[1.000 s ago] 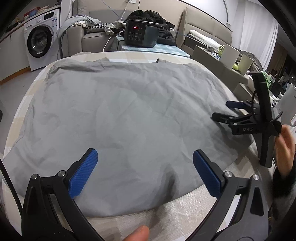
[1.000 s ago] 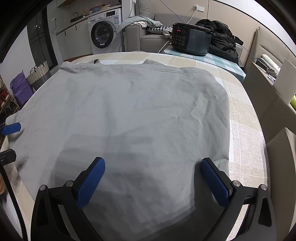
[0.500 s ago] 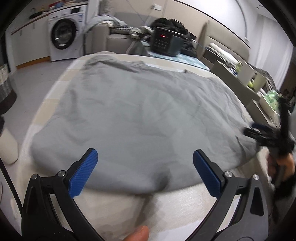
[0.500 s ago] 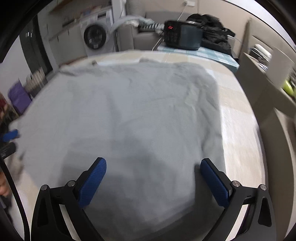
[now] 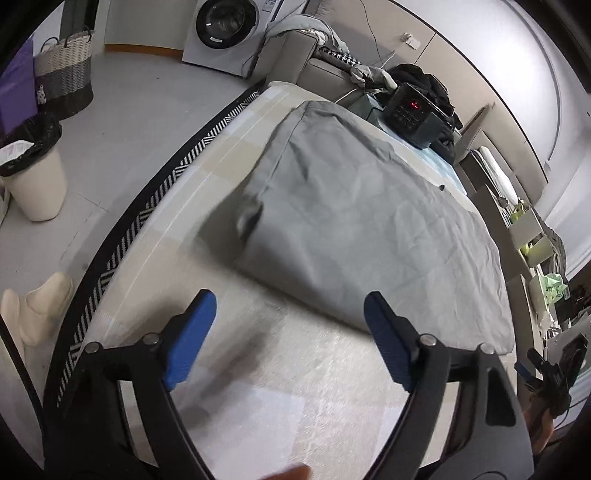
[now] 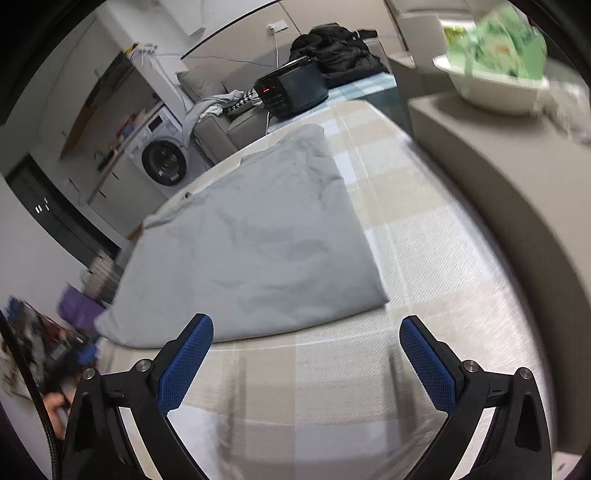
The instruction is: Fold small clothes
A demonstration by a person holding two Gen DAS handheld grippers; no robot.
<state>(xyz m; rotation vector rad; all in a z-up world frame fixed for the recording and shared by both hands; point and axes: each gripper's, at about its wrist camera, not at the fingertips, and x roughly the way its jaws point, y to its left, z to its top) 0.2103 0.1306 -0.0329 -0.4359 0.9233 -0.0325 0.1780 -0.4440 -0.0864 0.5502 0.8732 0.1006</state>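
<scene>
A grey garment [image 5: 369,229] is laid flat on a table covered with a beige checked cloth [image 5: 288,387]. In the left wrist view its long axis is seen running from the lower right, near the camera, up to the far left, where a squared corner points toward a washing machine [image 5: 225,29]. In the right wrist view the same garment [image 6: 251,243] is shown as a long wedge, narrowing from a wide near edge toward a black appliance with a red display [image 6: 291,90] at the table's far end. A small rumple is visible on the garment's left edge in the left view.

The left gripper [image 5: 290,341] is held over bare tablecloth just short of the garment's near edge; its blue-padded jaws are spread with nothing between them, having just been closing somewhat. The right gripper [image 6: 306,363] is likewise held over bare cloth beside the garment's near corner, jaws spread wide and empty. Neither gripper is touching the fabric.
</scene>
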